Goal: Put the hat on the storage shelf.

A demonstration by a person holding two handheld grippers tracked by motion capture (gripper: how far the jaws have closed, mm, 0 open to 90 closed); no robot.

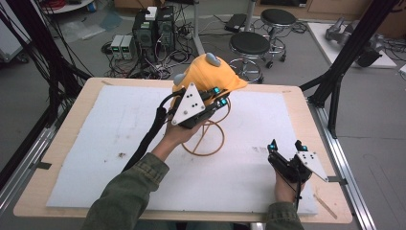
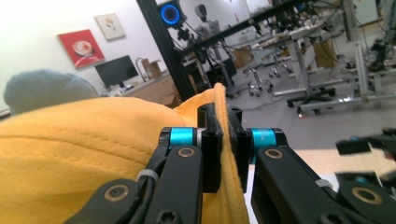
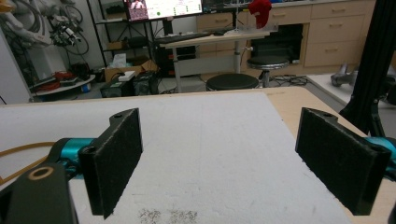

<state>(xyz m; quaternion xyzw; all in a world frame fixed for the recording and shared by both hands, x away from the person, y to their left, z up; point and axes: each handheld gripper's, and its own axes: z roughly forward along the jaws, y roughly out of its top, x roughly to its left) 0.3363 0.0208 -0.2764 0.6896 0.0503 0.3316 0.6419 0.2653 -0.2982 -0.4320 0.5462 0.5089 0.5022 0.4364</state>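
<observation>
Yellow cap (image 1: 210, 76) w/ grey ear bits is sitting on top of a wire stand (image 1: 208, 136), roughly 12 o'clock from desk center, up toward the far edge of the white mat (image 1: 119, 143). Left gripper (image 1: 218, 96) comes in from 7 o'clock and its jaws are clenched on the cap's edge; in the left gripper view the yellow fabric (image 2: 93, 154) is pinched right btwn the pads (image 2: 211, 154). Right gripper (image 1: 287, 146) is down at 4 o'clock, well apart from the cap, jaws released w/ nothing in them, bare mat (image 3: 210, 154) showing btwn them. Desk (image 1: 306, 120) rim is light wood.
</observation>
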